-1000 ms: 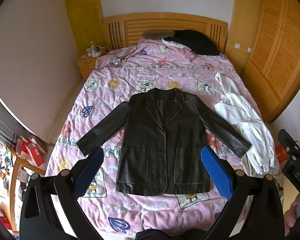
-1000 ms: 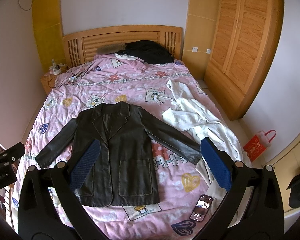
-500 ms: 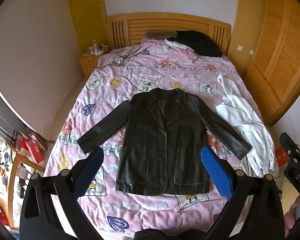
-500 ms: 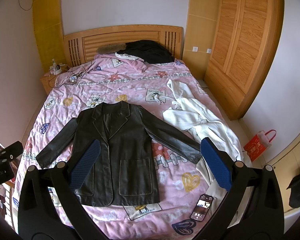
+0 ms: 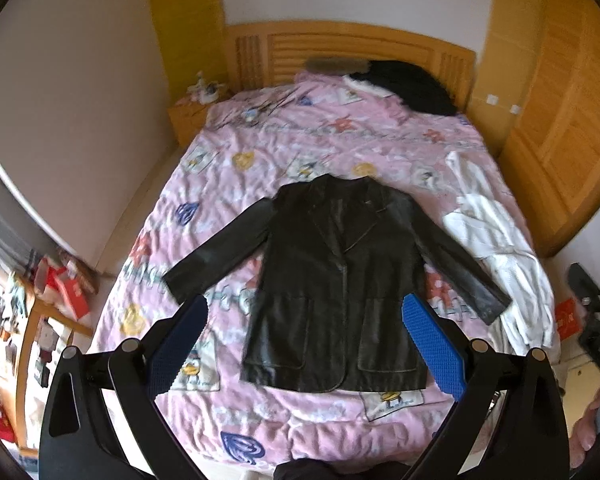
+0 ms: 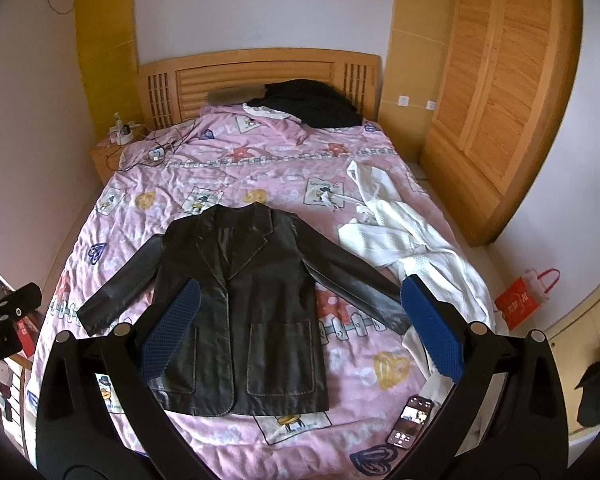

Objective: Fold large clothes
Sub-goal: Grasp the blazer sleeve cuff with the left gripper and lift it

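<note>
Your left tool (image 5: 304, 346) and right tool (image 6: 300, 330): both spread wide, empty, above the black leather jacket (image 6: 244, 304) lying flat on the bed (image 6: 284, 168).

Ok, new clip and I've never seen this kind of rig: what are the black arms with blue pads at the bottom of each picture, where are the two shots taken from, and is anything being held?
There is no robot here. A person holds a two-finger gripper in each hand, and each gripper carries a wide-angle camera that looks forward along its fingers. The black arms with blue pads are those fingers.

One picture is from the left gripper, the other from the right gripper. Both are open, above the near end of the bed, and hold nothing.

On the pink quilt a black leather jacket lies flat, front up, sleeves spread. This is probably the garment to fold. Beside it, on the wardrobe side, lies a crumpled white garment. A dark coat is heaped by the headboard, and a phone lies near the foot.
</note>
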A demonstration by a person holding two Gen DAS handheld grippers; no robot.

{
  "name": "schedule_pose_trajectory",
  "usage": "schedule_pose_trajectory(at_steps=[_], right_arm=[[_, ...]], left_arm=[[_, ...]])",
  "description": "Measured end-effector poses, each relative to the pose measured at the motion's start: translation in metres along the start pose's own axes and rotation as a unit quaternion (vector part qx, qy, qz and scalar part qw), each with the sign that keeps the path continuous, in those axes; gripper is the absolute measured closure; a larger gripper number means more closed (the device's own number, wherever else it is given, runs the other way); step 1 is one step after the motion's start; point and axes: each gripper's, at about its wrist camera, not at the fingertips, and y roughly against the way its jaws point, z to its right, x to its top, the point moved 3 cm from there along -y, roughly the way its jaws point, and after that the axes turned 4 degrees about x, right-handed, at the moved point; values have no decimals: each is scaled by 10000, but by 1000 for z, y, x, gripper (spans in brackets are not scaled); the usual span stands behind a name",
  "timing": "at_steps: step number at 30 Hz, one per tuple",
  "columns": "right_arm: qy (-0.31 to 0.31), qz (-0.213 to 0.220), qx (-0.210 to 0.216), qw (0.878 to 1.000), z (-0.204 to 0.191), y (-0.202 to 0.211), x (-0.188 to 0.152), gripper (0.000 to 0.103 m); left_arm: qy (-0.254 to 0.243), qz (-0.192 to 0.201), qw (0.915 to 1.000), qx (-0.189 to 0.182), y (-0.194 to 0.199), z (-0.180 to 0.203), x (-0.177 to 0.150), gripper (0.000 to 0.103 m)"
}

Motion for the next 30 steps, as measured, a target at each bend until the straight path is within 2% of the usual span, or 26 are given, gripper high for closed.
schedule_pose_trajectory(at_steps=[6, 12, 14, 17, 18, 21, 22, 26, 27, 30], right_arm=[[423, -52, 92, 9990, -40, -22, 18, 5], [797, -152, 270, 9963, -94, -62, 36, 5], [872, -206, 354, 9954, -110, -77, 37, 5], [988, -337, 496, 9933, -137, -108, 33, 5], [1033, -358, 520, 9926, -144, -117, 30, 5], [1197, -454, 570, 9901, -171, -155, 20, 5], [1228, -483, 592, 9895, -179, -167, 14, 5], [1508, -548, 670, 9848, -220, -231, -13, 5], [1621, -525, 689, 9830, -234, -249, -22, 5], [1879, -547, 850, 9770, -274, -301, -44, 5]], left_arm=[[305, -336, 9974, 553, -38, -49, 2, 8], [735, -611, 9903, 1013, -91, -112, -3, 8], [854, -762, 9890, 935, -111, -130, -7, 8], [1474, -1048, 9830, 319, -148, -159, -20, 8], [1754, -1171, 9774, 137, -164, -169, -27, 8], [2575, -1616, 9524, -244, -231, -201, -53, 8], [2733, -1687, 9466, -276, -250, -203, -62, 8], [3595, -1806, 9149, -345, -345, -238, -99, 8], [3831, -1849, 9043, -351, -377, -250, -110, 8], [4083, -1994, 8891, -547, -456, -268, -123, 8]])
